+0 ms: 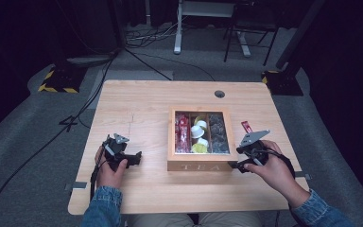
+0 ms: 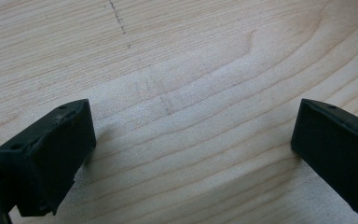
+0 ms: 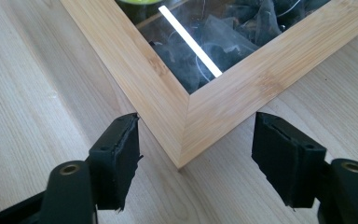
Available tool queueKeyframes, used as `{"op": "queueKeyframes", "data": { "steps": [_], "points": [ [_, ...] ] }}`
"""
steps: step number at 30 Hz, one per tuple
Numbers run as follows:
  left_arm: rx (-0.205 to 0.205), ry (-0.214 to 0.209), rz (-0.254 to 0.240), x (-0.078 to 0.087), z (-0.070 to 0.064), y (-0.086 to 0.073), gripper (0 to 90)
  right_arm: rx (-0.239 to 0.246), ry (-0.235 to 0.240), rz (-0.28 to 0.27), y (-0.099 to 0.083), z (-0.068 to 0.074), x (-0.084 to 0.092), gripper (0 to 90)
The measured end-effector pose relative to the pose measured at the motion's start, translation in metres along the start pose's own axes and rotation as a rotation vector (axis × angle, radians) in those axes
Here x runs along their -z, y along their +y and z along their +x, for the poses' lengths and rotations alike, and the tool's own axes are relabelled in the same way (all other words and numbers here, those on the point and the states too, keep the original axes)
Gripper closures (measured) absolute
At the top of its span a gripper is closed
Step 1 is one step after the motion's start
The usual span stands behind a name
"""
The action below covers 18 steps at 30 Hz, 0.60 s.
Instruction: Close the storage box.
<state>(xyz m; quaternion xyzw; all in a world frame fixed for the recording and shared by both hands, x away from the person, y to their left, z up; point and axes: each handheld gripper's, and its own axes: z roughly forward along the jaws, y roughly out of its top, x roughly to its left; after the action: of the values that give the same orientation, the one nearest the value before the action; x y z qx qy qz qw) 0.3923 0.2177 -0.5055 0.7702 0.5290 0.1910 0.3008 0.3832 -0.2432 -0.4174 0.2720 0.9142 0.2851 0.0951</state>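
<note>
Tea box (image 1: pixel 199 163) sits right of centre on the counter (image 1: pixel 137 189). Your right hand-held gripper (image 3: pixel 196 161) straddles its near right corner, jaws wide, pads off the wood. Your left hand-held gripper (image 2: pixel 193 154) rests wide open, holding nothing, over bare counter.

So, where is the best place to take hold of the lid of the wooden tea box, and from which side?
Probably at the front right corner of the wooden tea box lid, coming from the person's side. The right claw is open and its jaws already straddle that corner, apart from it. The frame there is flat and thin; the glass gives no hold.
</note>
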Motion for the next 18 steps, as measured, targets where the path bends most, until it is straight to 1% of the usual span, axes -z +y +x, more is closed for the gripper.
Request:
{"op": "queueKeyframes", "data": {
  "steps": [4,6,10,13,14,15,17,18],
  "points": [
    [0.0,0.0,-0.001,0.0,0.0,0.0,0.1,-0.011,0.0,-0.025,0.0,-0.001,0.004,29.8],
    [0.0,0.0,0.0,0.0,0.0,0.0,0.1,-0.031,0.015,-0.059,0.0,-0.004,0.01,29.3],
    [0.0,0.0,0.0,0.0,0.0,0.0,0.1,-0.063,0.019,-0.113,0.0,-0.011,0.021,28.2],
    [-0.001,0.0,0.001,0.0,0.0,0.0,0.1,-0.087,0.0,-0.149,-0.001,-0.019,0.031,27.4],
    [-0.001,0.0,0.001,0.0,0.0,0.0,0.1,-0.087,0.0,-0.149,-0.001,-0.019,0.031,27.4],
    [-0.001,0.001,0.002,0.0,0.0,0.0,0.1,-0.1,-0.016,-0.159,-0.002,-0.025,0.037,26.9],
    [0.001,0.001,0.002,0.0,0.0,0.0,0.1,-0.118,-0.025,-0.175,-0.003,-0.031,0.043,26.9],
    [0.001,0.001,0.002,0.0,0.0,0.0,0.1,-0.118,-0.025,-0.175,-0.003,-0.031,0.043,26.9]
  ]
}}
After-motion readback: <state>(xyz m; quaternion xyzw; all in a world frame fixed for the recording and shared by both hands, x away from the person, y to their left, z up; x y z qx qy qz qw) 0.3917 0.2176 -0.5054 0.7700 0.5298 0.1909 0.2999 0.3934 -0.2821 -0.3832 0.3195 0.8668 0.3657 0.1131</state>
